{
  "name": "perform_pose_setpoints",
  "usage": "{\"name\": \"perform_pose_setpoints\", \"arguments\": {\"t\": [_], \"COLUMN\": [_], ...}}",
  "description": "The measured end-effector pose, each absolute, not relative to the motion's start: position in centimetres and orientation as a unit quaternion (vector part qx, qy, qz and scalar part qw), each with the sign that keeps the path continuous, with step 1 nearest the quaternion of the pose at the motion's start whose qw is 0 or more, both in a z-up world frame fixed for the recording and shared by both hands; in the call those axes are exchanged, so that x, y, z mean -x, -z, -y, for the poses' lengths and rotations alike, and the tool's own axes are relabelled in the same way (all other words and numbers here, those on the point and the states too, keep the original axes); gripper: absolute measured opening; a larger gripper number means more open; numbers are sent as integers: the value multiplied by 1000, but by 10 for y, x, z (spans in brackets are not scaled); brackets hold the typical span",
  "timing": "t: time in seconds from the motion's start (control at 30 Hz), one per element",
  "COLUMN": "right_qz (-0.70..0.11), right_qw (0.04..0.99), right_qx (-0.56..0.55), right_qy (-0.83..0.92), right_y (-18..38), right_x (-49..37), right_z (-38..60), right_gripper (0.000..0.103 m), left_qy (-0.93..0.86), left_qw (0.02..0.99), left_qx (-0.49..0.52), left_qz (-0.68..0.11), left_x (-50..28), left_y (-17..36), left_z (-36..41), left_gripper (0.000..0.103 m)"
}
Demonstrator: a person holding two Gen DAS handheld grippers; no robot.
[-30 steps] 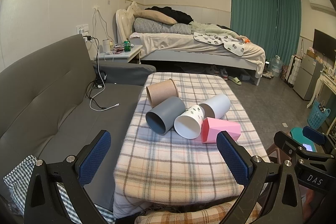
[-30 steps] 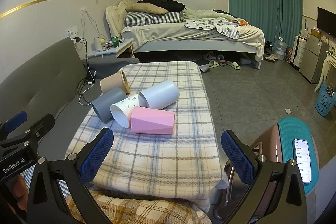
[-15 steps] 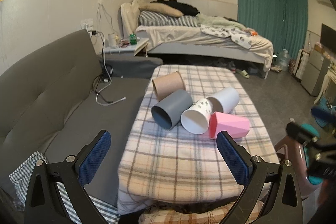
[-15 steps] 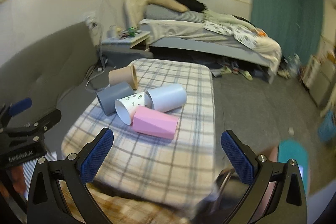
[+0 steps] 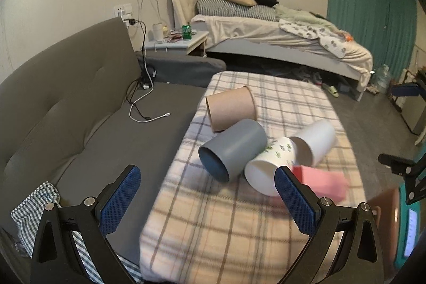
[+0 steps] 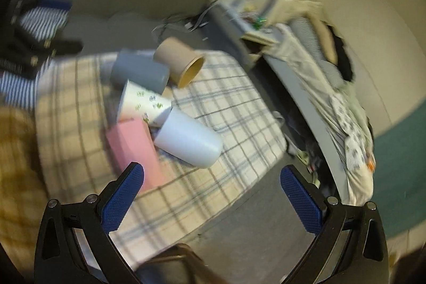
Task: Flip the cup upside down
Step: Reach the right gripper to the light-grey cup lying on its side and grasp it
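While off-table, right gripper fingers agape.

Pink cup, plaid tbl cloth

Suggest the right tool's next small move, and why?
Probably ease the right tool forward toward the pale blue cup: that cup lies on its side nearest it, the tool is open and empty, and nothing is gripped yet. The view is blurred, so settle first.

Matt grey cup, cloth table cover
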State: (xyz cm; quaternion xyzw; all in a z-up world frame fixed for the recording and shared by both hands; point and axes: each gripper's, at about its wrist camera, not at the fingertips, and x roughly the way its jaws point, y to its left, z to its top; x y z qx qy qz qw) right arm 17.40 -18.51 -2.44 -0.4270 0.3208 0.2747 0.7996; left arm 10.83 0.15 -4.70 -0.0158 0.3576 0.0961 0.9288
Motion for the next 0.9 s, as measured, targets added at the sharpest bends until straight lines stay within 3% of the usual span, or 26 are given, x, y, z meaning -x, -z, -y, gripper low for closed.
{"name": "perform_pose_setpoints", "arguments": {"t": [0.37, 0.73, 0.87, 0.9], "right_qz": [-303, -315, -343, -345], "right_qw": [645, 575, 585, 589], "right_qx": [587, 625, 597, 596], "right_qy": [-384, -423, -429, -424], "right_y": [103, 145, 142, 140], "right_x": [-231, -258, -266, -267], "right_z": [138, 120, 120, 121], "right_gripper": [102, 102, 78, 77], "left_qy": [-98, -95, -94, -93], "left_qw": [920, 917, 917, 917], "left_qx": [13, 11, 6, 7], "left_qz": [-380, -386, -387, -387], "left_x": [-159, -168, -168, -168], "left_y": [83, 94, 94, 93], "left_z": [2, -5, -5, -4], "left_gripper": [103, 103, 103, 103]}}
